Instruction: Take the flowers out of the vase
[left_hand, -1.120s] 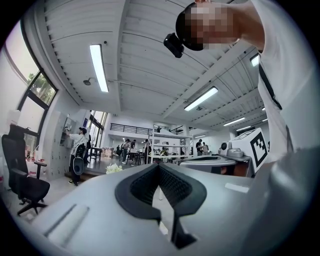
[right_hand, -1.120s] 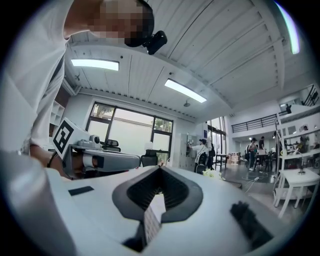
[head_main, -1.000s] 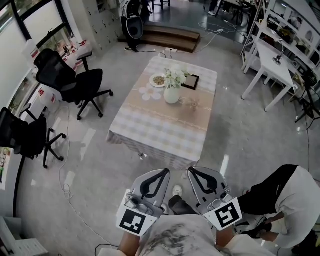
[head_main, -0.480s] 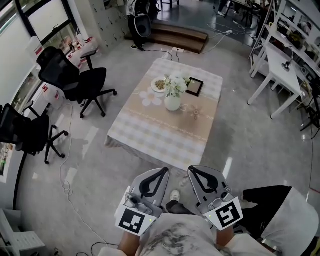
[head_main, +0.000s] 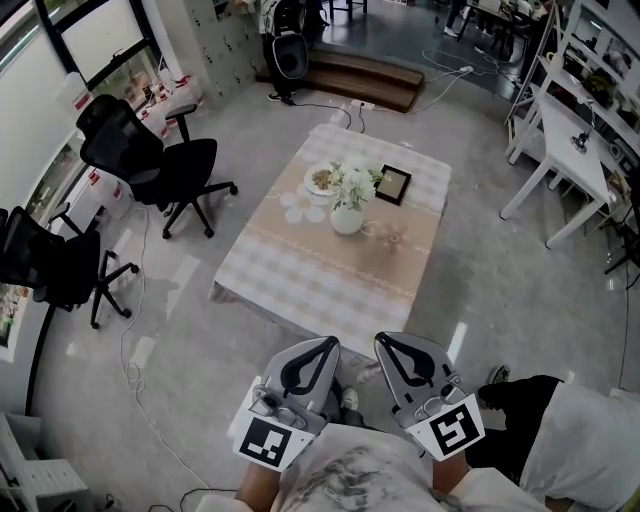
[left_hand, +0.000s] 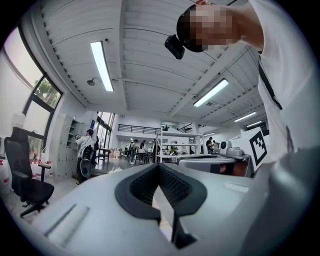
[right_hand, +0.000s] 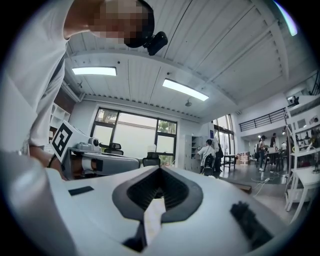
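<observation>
White flower bunch (head_main: 353, 181) stands in round white vase (head_main: 347, 221) on checked-cloth desk (head_main: 320, 275) at 12 o'clock, well apart from left tool (head_main: 322, 348) and right tool (head_main: 388, 345), both closed and empty. Likely light, soft, crushable: pinch the stems gently, just above the vase mouth.

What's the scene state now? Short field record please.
vase: white, upright on table
flowers: white, standing in the vase
table extras: plate and dark frame near the vase
left gripper: shut, empty, short of the table
right gripper: shut, empty, beside the left
task: not started
</observation>
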